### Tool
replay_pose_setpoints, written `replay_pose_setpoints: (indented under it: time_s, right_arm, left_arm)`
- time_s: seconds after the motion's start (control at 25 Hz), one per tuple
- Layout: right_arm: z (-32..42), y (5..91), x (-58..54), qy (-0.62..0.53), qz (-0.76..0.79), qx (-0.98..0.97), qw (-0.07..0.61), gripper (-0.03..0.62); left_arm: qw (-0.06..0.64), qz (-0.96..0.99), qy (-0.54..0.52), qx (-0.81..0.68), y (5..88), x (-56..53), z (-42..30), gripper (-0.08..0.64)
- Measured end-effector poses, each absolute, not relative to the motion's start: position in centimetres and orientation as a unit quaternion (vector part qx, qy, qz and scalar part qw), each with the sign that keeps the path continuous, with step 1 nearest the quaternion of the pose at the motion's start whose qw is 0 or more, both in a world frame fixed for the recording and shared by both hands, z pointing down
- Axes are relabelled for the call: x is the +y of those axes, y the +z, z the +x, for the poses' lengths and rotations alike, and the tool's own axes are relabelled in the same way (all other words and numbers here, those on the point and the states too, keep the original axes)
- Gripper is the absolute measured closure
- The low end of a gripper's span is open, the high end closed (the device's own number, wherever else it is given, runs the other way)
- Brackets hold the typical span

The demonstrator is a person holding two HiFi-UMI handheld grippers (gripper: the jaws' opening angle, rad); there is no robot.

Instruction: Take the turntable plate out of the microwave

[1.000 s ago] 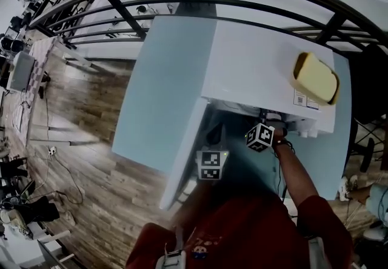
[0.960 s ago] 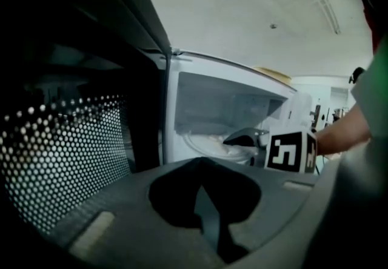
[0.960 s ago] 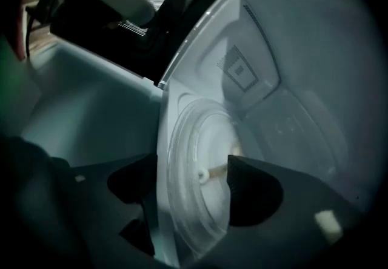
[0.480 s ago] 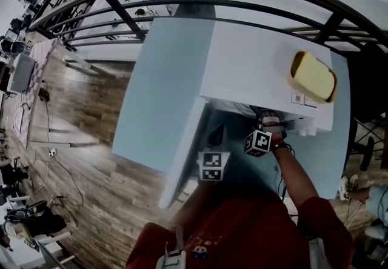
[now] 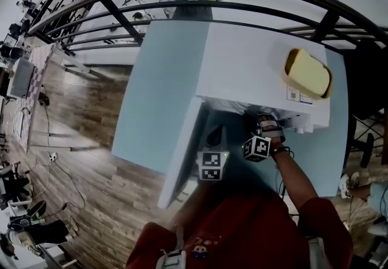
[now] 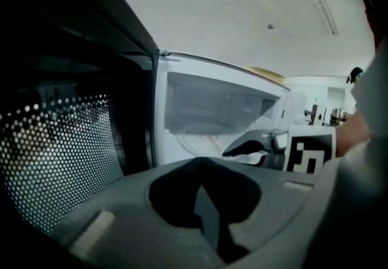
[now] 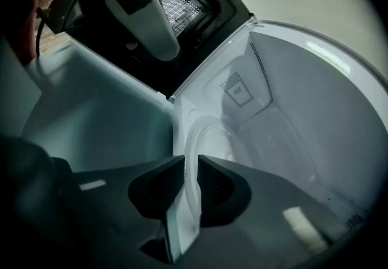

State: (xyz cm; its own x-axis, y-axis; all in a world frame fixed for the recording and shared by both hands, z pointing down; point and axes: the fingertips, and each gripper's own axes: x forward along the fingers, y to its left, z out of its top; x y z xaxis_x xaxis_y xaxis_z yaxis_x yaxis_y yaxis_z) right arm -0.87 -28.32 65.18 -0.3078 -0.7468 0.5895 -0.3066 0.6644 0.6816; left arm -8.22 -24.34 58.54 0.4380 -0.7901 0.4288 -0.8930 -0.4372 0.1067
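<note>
Right gripper view: my right hand-held gripper (image 7: 191, 168) has just been closing and now stands narrow, its dark pads pressed on either side of the near rim of the clear turntable plate (image 7: 209, 137). The plate is inside the white microwave (image 7: 291, 98), low in the cavity at its front opening.

In the left gripper view, my left hand-held gripper (image 6: 199, 168) is closed tight, jaws together with nothing between them. It is just outside the oven, beside the open door (image 6: 54, 152), whose dotted window screen fills the left of that view. Past its jaws, the right hand-held gripper and its marker cube (image 6: 309, 154) reach into the lit cavity, where the plate shows as a pale ring.

From the head view, both marker cubes sit close together at the mouth of the microwave, the left one next to the door, which is swung out toward me. My right forearm (image 5: 297, 177) runs up to the right cube.

The microwave stands on a pale blue bench (image 5: 157, 80). A yellow block (image 5: 308, 74) rests on its top, near the right front corner.

Beyond the bench curves a dark metal railing (image 5: 182, 1), with wooden flooring (image 5: 85, 116) to the left.
</note>
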Motion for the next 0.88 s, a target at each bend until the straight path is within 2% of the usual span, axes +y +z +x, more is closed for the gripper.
replay_pose_setpoints:
  time_s: [0.24,0.88]
  right_arm:
    - [-0.9,65.2,-27.1,-0.216,0.336,-0.78,0.482,0.572]
    - [-1.2,64.5,-20.9,-0.231,0.282,-0.8,0.476,0.572]
  left_arm:
    - [0.159,0.835,0.161,-0.501,58.5,-23.8,-7.6,0.561]
    - [0.162,0.836,0.164,-0.498,58.6,-22.6,-7.4,0.561]
